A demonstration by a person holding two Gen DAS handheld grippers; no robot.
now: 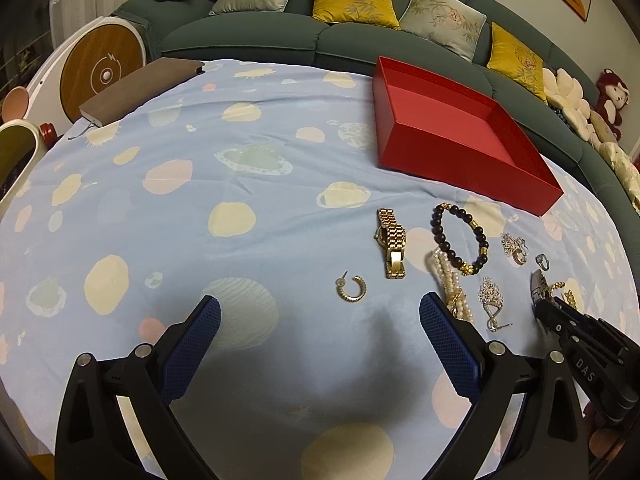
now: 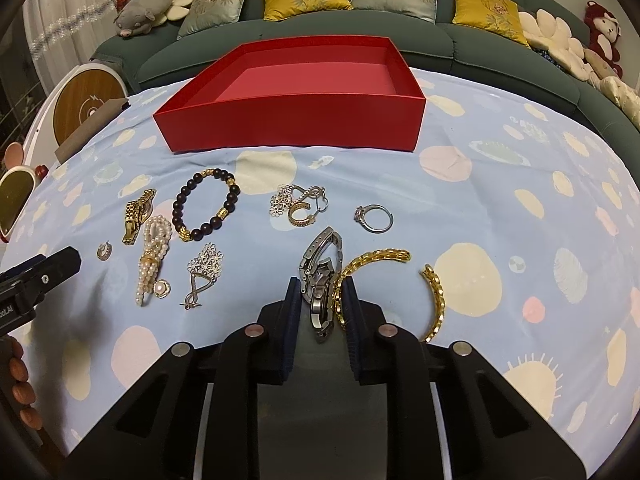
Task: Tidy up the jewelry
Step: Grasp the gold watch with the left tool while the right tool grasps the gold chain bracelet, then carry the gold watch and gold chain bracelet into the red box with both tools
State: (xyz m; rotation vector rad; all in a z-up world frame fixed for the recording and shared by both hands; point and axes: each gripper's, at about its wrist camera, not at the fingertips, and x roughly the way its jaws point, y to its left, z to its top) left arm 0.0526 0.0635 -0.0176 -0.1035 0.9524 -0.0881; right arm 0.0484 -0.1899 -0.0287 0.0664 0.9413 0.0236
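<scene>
Right gripper [image 2: 320,300]: jaws nearly closed around silver watch [image 2: 322,276] (gold bracelet [image 2: 376,258] touching), for the red box [image 2: 288,128].
Left gripper [image 1: 320,320]: wide open, empty.

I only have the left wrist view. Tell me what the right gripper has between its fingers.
Observer: The right gripper is closed on the silver watch.
Operator: Report anything else caught in there.
Observer: One end of the gold chain bracelet sits against the right-hand pad, beside the silver watch.
Operator: Give me its other end.
Observer: It lies free on the tablecloth, right of the gripper.
</scene>
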